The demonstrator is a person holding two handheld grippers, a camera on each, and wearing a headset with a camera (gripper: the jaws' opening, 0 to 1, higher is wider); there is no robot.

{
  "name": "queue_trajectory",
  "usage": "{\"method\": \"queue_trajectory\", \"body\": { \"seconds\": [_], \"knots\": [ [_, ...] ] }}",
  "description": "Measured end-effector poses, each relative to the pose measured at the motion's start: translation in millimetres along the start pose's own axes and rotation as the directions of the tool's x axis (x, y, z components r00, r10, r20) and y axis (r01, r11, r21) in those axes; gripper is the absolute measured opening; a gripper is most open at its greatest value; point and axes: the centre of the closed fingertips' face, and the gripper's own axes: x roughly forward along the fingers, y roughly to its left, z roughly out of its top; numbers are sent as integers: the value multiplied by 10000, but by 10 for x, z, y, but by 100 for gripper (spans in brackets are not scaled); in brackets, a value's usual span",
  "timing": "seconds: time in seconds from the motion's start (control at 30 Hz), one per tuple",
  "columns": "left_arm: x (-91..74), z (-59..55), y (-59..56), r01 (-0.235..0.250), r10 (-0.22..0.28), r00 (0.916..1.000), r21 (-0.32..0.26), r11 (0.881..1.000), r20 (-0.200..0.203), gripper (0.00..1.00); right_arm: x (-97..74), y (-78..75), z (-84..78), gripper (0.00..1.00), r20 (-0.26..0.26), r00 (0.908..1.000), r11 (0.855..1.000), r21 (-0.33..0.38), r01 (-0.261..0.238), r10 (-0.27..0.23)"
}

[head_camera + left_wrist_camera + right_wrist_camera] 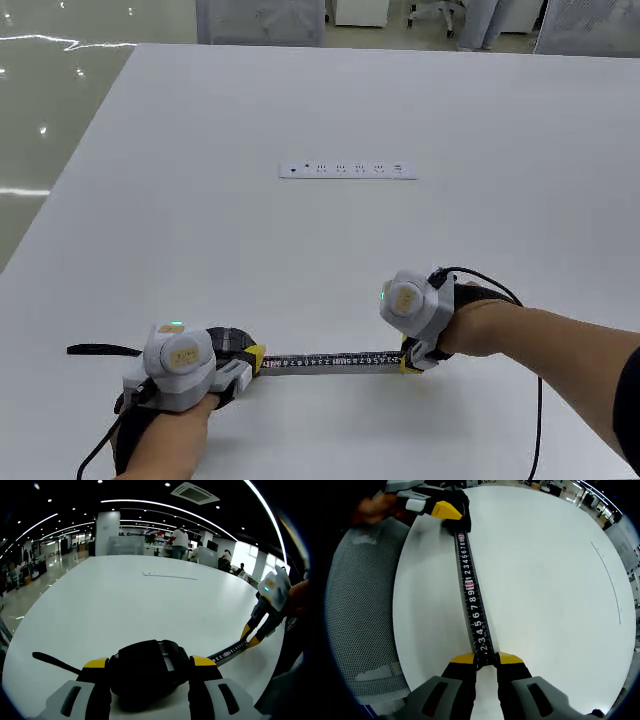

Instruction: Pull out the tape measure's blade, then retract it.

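Observation:
A black tape measure case [147, 670] lies near the table's front edge, clamped between the yellow-tipped fingers of my left gripper [149, 664]; in the head view the case [232, 345] sits by that gripper [245, 362]. Its numbered blade [472, 595] runs flat over the white table to my right gripper [483, 658], which is shut on the blade's end. In the head view the blade [330, 360] spans between the two grippers, with the right gripper [410, 362] at its right end. A black wrist strap [100, 350] trails left from the case.
A white power strip [347, 170] lies in the middle of the white table [400, 110]. Office chairs [440, 15] stand beyond the far edge. A grey mesh chair back [360, 610] is near the table's front edge. People [179, 541] stand far off.

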Motion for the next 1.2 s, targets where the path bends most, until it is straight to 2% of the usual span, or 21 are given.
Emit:
{"method": "queue_trajectory", "body": {
  "seconds": [1.2],
  "knots": [
    [8,-8,9,-3,2,10000,-77,10000,-51,58,33,14,136,11,16,10000,9999,89,54,-54]
  ]
}}
